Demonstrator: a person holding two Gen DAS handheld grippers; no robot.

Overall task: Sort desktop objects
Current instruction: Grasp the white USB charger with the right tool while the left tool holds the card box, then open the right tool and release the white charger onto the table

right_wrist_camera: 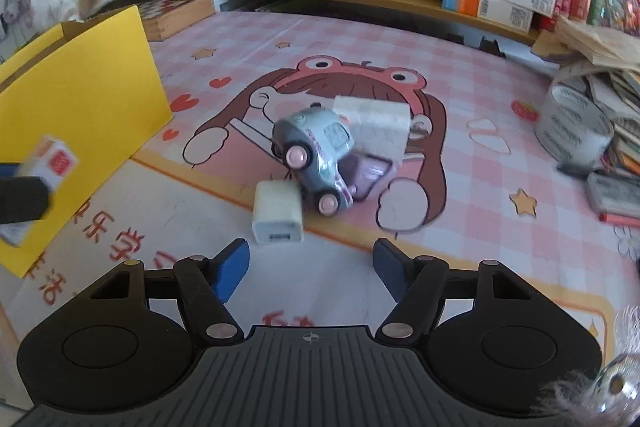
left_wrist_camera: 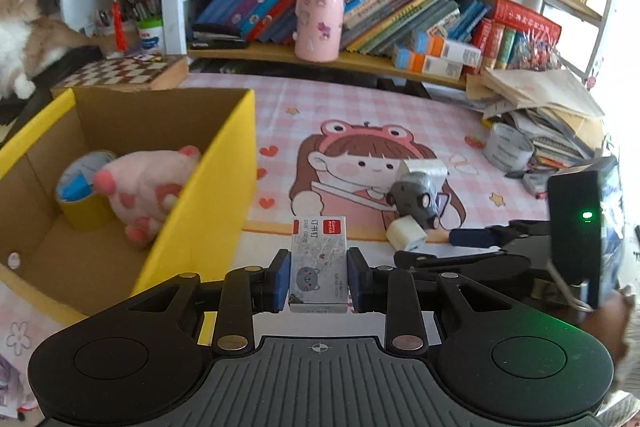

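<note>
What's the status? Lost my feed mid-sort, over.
Left gripper shut on staple box, beside yellow box. Right gripper open, empty, facing white charger. Toy car leans behind charger.

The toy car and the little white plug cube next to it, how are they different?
The toy car is grey-blue with pink wheels; the white charger cube is plain cream-white. The car is rounded and tipped on its side, leaning on other things; the cube is boxy and lies flat on the mat. The car looks bigger than the cube. Both sit on the mat, ahead of the open right gripper.
</note>
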